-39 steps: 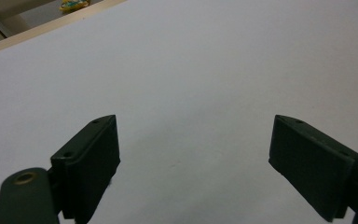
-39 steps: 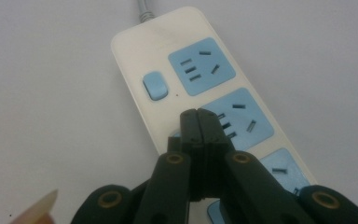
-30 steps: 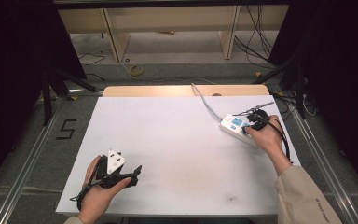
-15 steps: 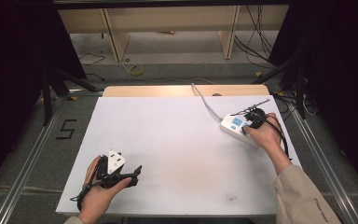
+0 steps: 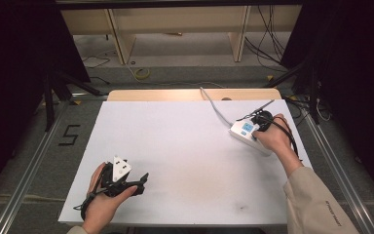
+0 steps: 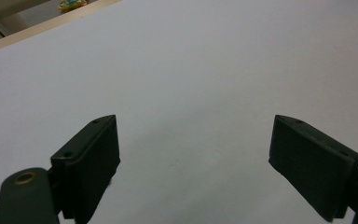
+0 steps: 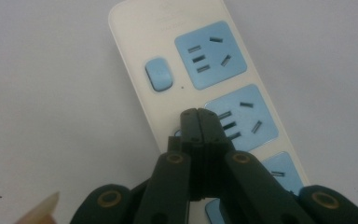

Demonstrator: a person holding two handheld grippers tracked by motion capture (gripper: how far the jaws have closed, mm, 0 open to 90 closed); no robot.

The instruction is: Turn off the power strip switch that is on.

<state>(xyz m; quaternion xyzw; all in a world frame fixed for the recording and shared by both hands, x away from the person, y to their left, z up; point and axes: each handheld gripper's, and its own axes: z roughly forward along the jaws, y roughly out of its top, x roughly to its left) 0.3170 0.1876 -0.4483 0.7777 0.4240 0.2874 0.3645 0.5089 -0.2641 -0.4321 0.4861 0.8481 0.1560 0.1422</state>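
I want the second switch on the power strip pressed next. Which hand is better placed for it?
Right. The right tongs are shut with their tip over the power strip, just beside its second socket. The left tongs sit open at the table's opposite near corner.

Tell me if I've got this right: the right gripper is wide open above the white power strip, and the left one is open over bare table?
Not quite. The right gripper is shut, its jaws pressed together over the white power strip, as the right gripper view shows. The left gripper is indeed open over bare table.

black "5" marked on the floor (image 5: 69, 135) left of the table (image 5: 185, 146)
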